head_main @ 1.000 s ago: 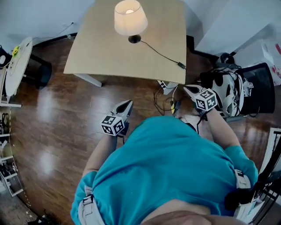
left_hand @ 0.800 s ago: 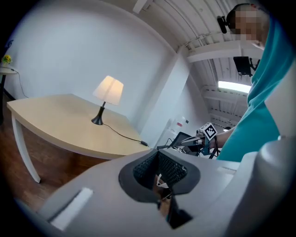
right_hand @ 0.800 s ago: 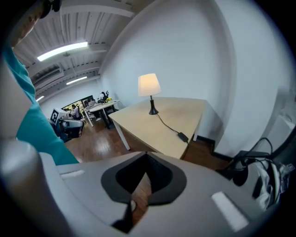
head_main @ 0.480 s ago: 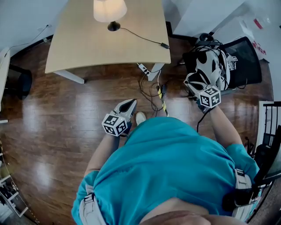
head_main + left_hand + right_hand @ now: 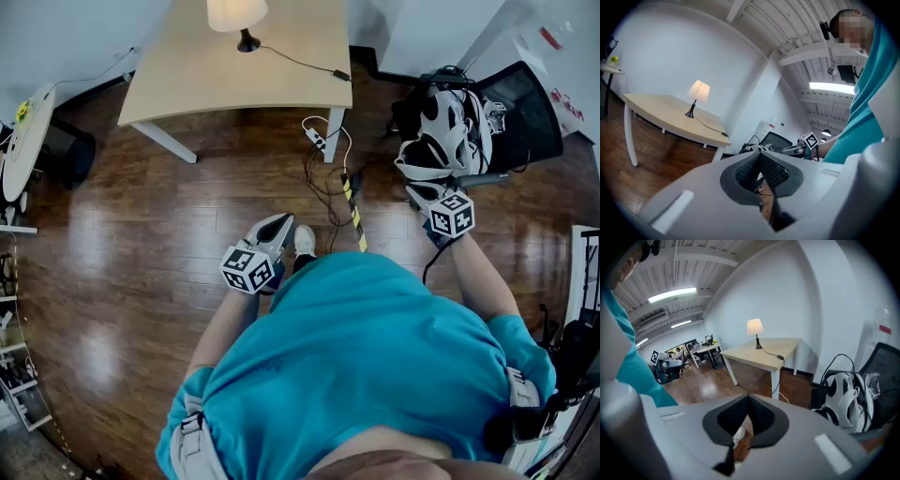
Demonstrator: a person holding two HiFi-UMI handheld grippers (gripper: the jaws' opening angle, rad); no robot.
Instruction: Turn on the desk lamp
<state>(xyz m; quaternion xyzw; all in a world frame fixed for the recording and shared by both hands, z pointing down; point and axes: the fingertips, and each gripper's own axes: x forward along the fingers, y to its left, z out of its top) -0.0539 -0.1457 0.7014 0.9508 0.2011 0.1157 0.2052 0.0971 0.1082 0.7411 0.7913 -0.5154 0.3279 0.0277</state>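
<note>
The desk lamp (image 5: 236, 15) with a cream shade stands at the far edge of a pale wooden desk (image 5: 216, 84), well ahead of both grippers. Its shade looks bright. A black cord with an inline switch (image 5: 342, 75) runs off to the desk's right edge. My left gripper (image 5: 278, 221) is held over the wood floor, shut and empty. My right gripper (image 5: 415, 192) hangs beside a chair, also shut with nothing in it. The left gripper view shows the lamp (image 5: 698, 92) far off beyond the shut left gripper (image 5: 761, 155). From the right gripper (image 5: 748, 396) the lamp (image 5: 755, 327) is just as distant.
A black chair (image 5: 525, 117) piled with black-and-white gear (image 5: 441, 131) stands at the right. A power strip (image 5: 315, 139), loose cables and a yellow-black strip (image 5: 354, 211) lie on the floor by the desk leg. A white round table (image 5: 23, 141) is at the left.
The desk and lamp have slid up and away in the head view, so I stand farther back from them. Both grippers stayed shut, and the right one now sits by the chair.
</note>
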